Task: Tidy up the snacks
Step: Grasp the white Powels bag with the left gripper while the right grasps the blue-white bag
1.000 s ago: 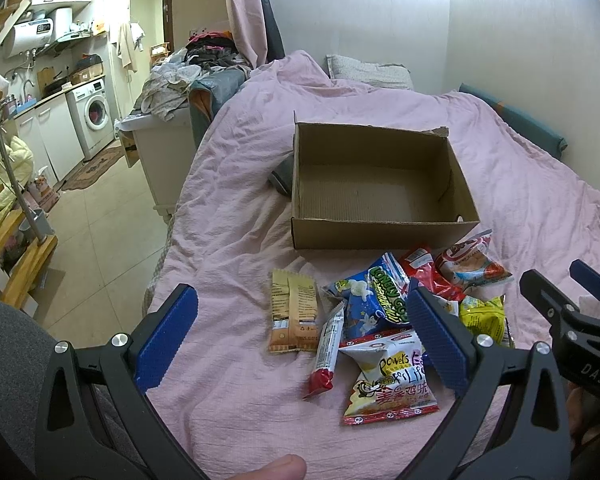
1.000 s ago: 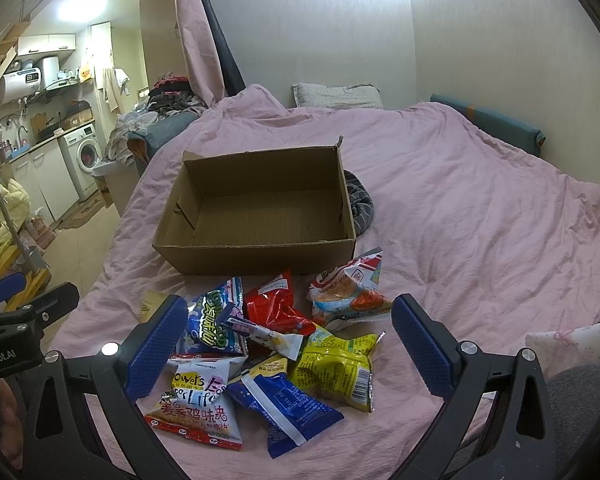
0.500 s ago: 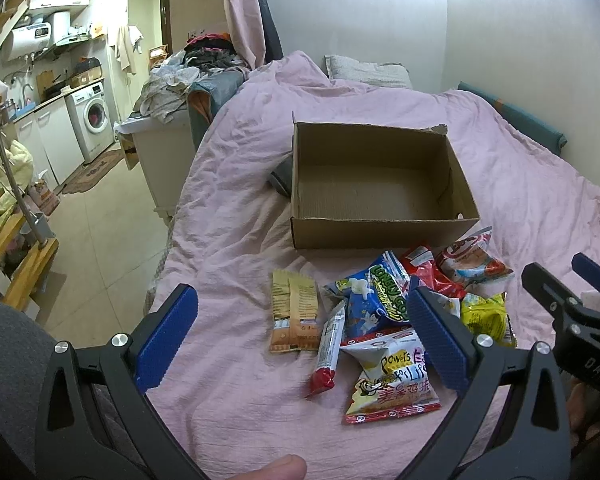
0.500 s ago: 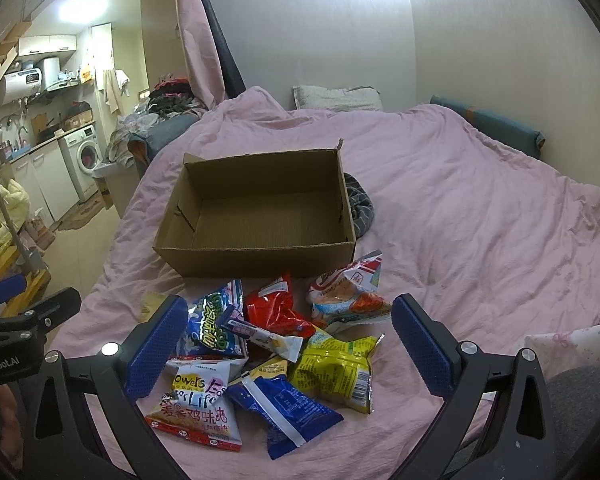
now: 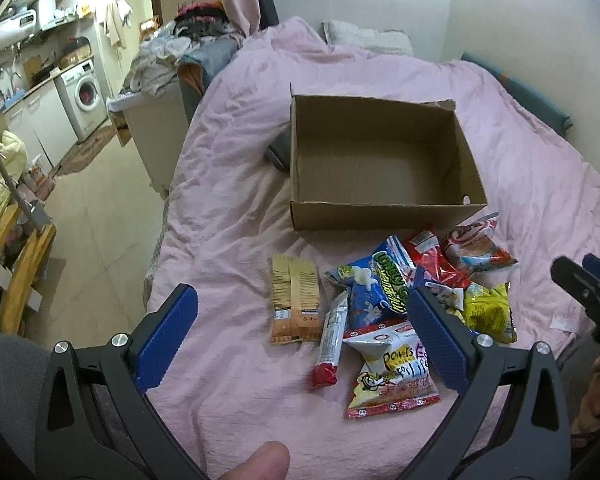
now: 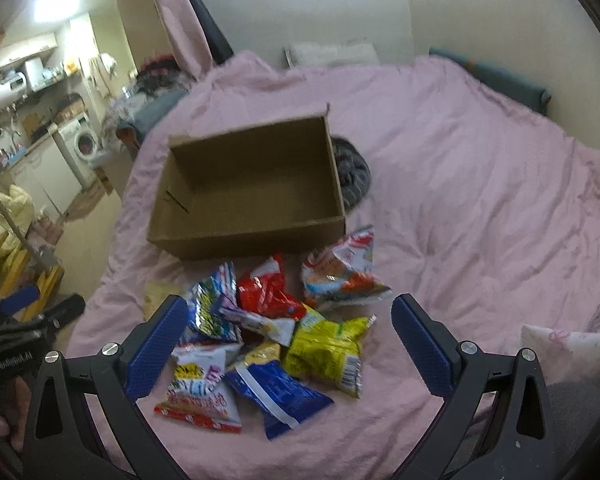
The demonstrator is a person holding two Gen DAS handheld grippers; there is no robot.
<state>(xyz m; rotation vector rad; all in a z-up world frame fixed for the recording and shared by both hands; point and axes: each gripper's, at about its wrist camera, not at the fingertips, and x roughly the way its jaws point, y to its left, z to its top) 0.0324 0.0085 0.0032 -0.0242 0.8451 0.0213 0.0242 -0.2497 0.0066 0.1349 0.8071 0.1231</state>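
cardboard box (image 5: pixel 380 168) sat open-topped on the pink bedspread (image 5: pixel 228 208), nothing visible inside it. snack packets lay in a loose heap on the bedspread just in front of the box's near wall, none of them in it.

left view: gold wafer packet (image 5: pixel 295 300) lay flat at the left of the heap, a little apart from the rest. slim white-and-red bar (image 5: pixel 330 340) just to its right. blue popcorn bag (image 5: pixel 376 286) partly over a red bag (image 5: pixel 436 258); red-and-white bag (image 5: pixel 480 246) nearest the box corner. yellow bag (image 5: pixel 490 310) at the right, white-and-yellow bag (image 5: pixel 392 376) nearest the camera.

right view, somewhat blurred: a dark blue packet (image 6: pixel 278 394) also lay at the near edge of the heap, touching the yellow bag (image 6: pixel 328 350).

left gripper (image 5: pixel 302 338) held above the heap, fingers (image 5: pixel 166 336) spread wide, nothing between them. right gripper (image 6: pixel 290 346) likewise above the heap, fingers (image 6: pixel 422 350) wide apart and holding nothing. a thumb tip (image 5: pixel 266 460) showed at the bottom of the left view.

grey bundled cloth (image 6: pixel 350 174) lay against the box's far side. washing machine (image 5: pixel 84 98) stood in the room beyond the bed.
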